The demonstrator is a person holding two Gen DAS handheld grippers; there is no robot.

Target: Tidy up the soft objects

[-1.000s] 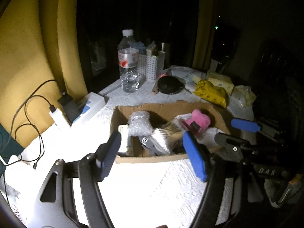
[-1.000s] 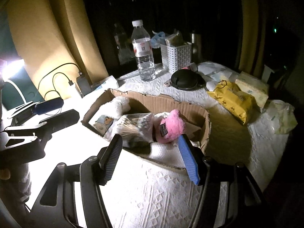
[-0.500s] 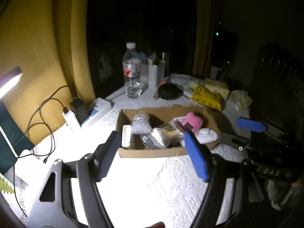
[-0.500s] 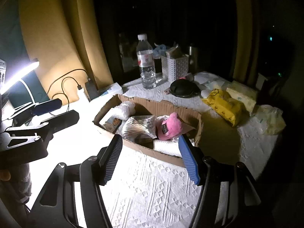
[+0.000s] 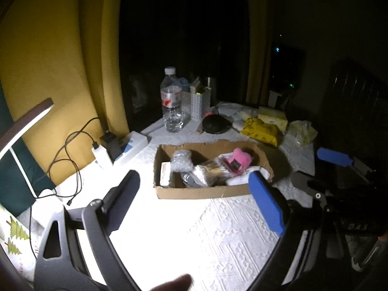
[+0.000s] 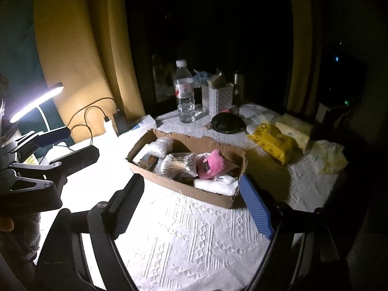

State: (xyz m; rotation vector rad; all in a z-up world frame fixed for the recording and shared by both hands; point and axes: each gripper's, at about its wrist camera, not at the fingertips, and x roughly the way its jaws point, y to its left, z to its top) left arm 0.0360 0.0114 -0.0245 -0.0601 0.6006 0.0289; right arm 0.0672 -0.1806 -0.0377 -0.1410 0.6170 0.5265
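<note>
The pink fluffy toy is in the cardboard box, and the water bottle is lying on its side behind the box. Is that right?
Almost. The pink toy is in the cardboard box, and the water bottle is behind the box, but it is not lying down. It stands upright on the white tablecloth, cap on top, beside the white basket. The right wrist view shows this clearly.

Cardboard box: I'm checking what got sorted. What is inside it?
The cardboard box holds a pink plush toy, bubble wrap, a clear crinkly packet and a white cloth. Whatever lies beneath them is covered.
</note>
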